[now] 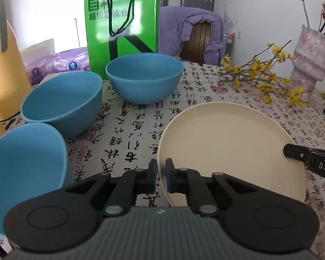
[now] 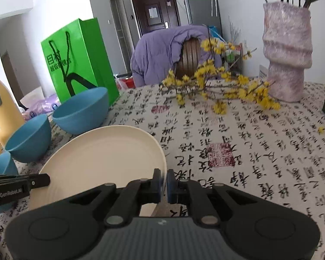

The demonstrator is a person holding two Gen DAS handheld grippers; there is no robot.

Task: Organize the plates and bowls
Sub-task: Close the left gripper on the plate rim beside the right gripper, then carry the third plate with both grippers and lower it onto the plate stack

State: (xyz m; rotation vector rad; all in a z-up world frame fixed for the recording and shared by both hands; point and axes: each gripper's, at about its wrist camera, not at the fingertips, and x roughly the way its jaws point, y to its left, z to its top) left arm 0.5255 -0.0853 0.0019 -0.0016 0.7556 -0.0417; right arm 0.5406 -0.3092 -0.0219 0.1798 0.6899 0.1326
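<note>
Calligraphy-printed cloth covers the counter [image 2: 238,143] that I look at through both wrist cameras. On it lies one cream plate [image 1: 229,143], and I hold it from two sides. My left claw [image 1: 161,173] has its blue pads closed on the plate's near-left rim; the rim passes between them as a thin edge. My right claw [image 2: 164,184] is shut in the same way on the opposite rim, which shows between its pads in the right wrist view. The plate looks tilted, but I cannot tell if it is fully off the cloth. To the left of the plate stand three blue bowls: the far bowl [image 1: 144,78] upright before a green paper bag [image 1: 121,21], the middle bowl [image 1: 62,97] leaning toward me, and the near bowl [image 1: 26,162] at the left edge. A yellow jug [image 1: 4,65] stands behind them. At the far right stands a pink vase [image 2: 287,49], with yellow flower branches [image 2: 216,86] lying across the cloth beside it.
</note>
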